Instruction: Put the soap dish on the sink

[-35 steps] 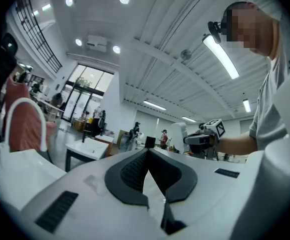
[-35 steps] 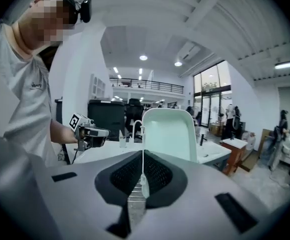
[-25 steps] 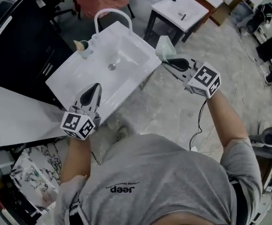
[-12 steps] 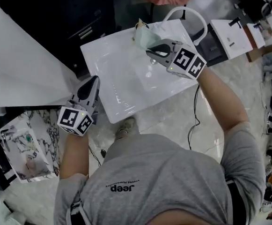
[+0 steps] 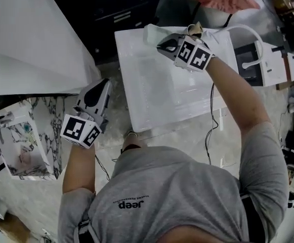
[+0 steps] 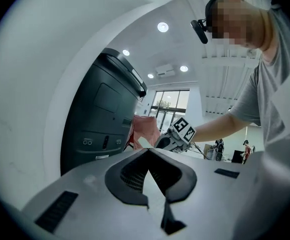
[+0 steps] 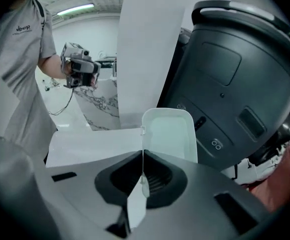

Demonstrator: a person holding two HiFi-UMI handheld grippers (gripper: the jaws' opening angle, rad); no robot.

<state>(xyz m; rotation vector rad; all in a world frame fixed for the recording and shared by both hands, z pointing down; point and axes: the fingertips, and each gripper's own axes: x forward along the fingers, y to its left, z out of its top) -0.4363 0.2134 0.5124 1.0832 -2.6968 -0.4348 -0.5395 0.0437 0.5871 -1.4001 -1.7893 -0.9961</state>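
The soap dish [image 5: 153, 34] is a pale, shallow tray with rounded corners. My right gripper [image 5: 161, 45] is shut on one edge of it and holds it over the back left corner of the white sink [image 5: 157, 95]. In the right gripper view the dish [image 7: 169, 134] sticks out past the right gripper [image 7: 143, 153], with the sink's rim [image 7: 92, 144] below it. My left gripper [image 5: 105, 81] hangs off the sink's left side over the floor, jaws together and empty. In the left gripper view the left gripper [image 6: 147, 151] points level towards the other hand.
A curved white faucet [image 5: 248, 32] stands at the sink's right end. A small beige item [image 5: 196, 28] sits by the back rim. A black cabinet [image 5: 116, 4] and a white panel [image 5: 30, 39] lie behind, a marble slab [image 5: 20, 140] at left.
The right gripper has carried the soap dish from the sink's right edge across the basin to its back left corner. The left gripper has moved off the sink to its left side.
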